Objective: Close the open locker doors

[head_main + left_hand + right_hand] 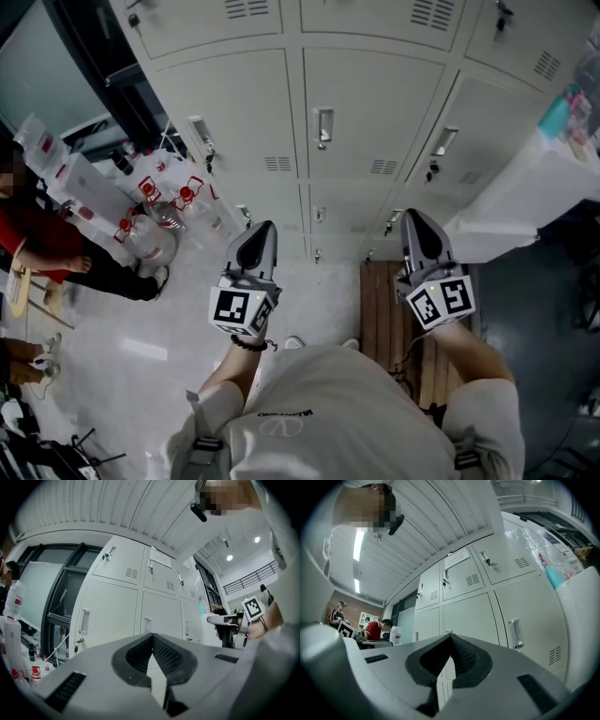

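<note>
A bank of white lockers (366, 112) faces me, and every door I can see lies flush with its frame, handles and vents outward. My left gripper (265, 227) points at the lower lockers, shut with nothing between its jaws. My right gripper (413, 219) is held level beside it, also shut and empty. In the left gripper view the closed tips (152, 635) aim at the lockers (112, 606), well short of them. The right gripper view shows the same, its tips (450, 636) aimed at a lower door (473, 613).
A tall white unit (525, 197) with a teal bottle (555, 112) on top juts out at the right of the lockers. A wooden slatted bench (386, 319) lies under my right arm. Water bottles (155, 202) and a seated person (42, 239) are at the left.
</note>
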Action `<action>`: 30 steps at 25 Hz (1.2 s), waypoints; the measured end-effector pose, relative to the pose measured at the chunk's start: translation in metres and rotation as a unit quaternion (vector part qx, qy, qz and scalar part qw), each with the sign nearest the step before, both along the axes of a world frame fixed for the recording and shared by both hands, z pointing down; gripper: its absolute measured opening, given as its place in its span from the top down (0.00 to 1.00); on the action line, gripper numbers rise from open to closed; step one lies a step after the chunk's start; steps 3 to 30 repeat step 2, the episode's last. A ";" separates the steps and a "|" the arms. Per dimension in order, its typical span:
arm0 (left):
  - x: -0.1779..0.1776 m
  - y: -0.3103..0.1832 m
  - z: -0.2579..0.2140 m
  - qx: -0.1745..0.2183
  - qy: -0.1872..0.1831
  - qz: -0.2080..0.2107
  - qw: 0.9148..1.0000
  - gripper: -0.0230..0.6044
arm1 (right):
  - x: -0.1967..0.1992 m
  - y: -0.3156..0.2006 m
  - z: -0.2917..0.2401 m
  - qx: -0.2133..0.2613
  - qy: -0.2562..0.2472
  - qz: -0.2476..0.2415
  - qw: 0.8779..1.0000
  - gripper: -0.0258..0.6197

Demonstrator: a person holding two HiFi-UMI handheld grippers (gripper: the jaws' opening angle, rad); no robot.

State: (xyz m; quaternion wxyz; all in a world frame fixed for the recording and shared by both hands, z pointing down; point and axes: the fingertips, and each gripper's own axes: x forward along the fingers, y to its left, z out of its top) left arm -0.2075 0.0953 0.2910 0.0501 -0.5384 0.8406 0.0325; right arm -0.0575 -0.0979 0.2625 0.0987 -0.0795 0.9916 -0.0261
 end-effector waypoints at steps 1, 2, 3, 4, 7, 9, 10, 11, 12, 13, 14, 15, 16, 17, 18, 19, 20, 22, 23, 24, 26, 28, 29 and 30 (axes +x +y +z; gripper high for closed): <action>0.000 -0.001 0.000 0.000 -0.001 0.000 1.000 0.96 | -0.001 0.001 0.000 0.001 0.000 -0.002 1.000 0.95; 0.000 -0.001 0.000 0.000 -0.001 -0.001 1.000 0.96 | -0.002 0.001 0.000 0.001 -0.001 -0.004 1.000 0.95; 0.000 -0.001 0.000 0.000 -0.001 -0.001 1.000 0.96 | -0.002 0.001 0.000 0.001 -0.001 -0.004 1.000 0.95; 0.000 -0.001 0.000 0.000 -0.001 -0.001 1.000 0.96 | -0.002 0.001 0.000 0.001 -0.001 -0.004 1.000 0.95; 0.000 -0.001 0.000 0.000 -0.001 -0.001 1.000 0.96 | -0.002 0.001 0.000 0.001 -0.001 -0.004 1.000 0.95; 0.000 -0.001 0.000 0.000 -0.001 -0.001 1.000 0.96 | -0.002 0.001 0.000 0.001 -0.001 -0.004 1.000 0.95; 0.000 -0.001 0.000 0.000 -0.001 -0.001 1.000 0.96 | -0.002 0.001 0.000 0.001 -0.001 -0.004 1.000 0.95; 0.000 -0.001 0.000 0.000 -0.001 -0.001 1.000 0.96 | -0.002 0.001 0.000 0.001 -0.001 -0.004 1.000 0.95; 0.000 -0.001 0.000 0.000 -0.001 -0.001 1.000 0.96 | -0.002 0.001 0.000 0.001 -0.001 -0.004 1.000 0.95; 0.000 -0.001 0.000 0.000 -0.001 -0.001 1.000 0.96 | -0.002 0.001 0.000 0.001 -0.001 -0.004 1.000 0.95; 0.000 -0.001 0.000 0.000 -0.001 -0.001 1.000 0.96 | -0.002 0.001 0.000 0.001 -0.001 -0.004 1.000 0.95; 0.000 -0.001 0.000 0.000 -0.001 -0.001 1.000 0.96 | -0.002 0.001 0.000 0.001 -0.001 -0.004 1.000 0.95; 0.000 -0.001 0.000 0.000 -0.001 -0.001 1.000 0.96 | -0.002 0.001 0.000 0.001 -0.001 -0.004 1.000 0.95; 0.000 -0.001 0.000 0.000 -0.001 -0.001 1.000 0.96 | -0.002 0.001 0.000 0.001 -0.001 -0.004 1.000 0.95; 0.000 -0.001 0.000 0.000 -0.001 -0.001 1.000 0.96 | -0.002 0.001 0.000 0.001 -0.001 -0.004 1.000 0.95; 0.000 -0.001 0.000 0.000 -0.001 -0.001 1.000 0.96 | -0.002 0.001 0.000 0.001 -0.001 -0.004 1.000 0.95; 0.000 -0.001 0.000 0.000 -0.001 -0.001 1.000 0.96 | -0.002 0.001 0.000 0.001 -0.001 -0.004 1.000 0.95; 0.000 -0.001 0.000 0.000 -0.001 -0.001 1.000 0.96 | -0.002 0.001 0.000 0.001 -0.001 -0.004 1.000 0.95; 0.000 -0.001 0.000 0.000 -0.001 -0.001 1.000 0.96 | -0.002 0.001 0.000 0.001 -0.001 -0.004 1.000 0.95; 0.000 -0.001 0.000 0.000 -0.001 -0.001 1.000 0.96 | -0.002 0.001 0.000 0.001 -0.001 -0.004 1.000 0.95; 0.000 -0.001 0.000 0.000 -0.001 -0.001 1.000 0.96 | -0.002 0.001 0.000 0.001 -0.001 -0.004 1.000 0.95; 0.000 -0.001 0.000 0.000 -0.001 -0.001 1.000 0.96 | -0.002 0.001 0.000 0.001 -0.001 -0.004 1.000 0.95; 0.000 -0.001 0.000 0.000 -0.001 -0.001 1.000 0.96 | -0.002 0.001 0.000 0.001 -0.001 -0.004 1.000 0.95; 0.000 -0.001 0.000 0.000 -0.001 -0.001 1.000 0.96 | -0.002 0.001 0.000 0.001 -0.001 -0.004 1.000 0.95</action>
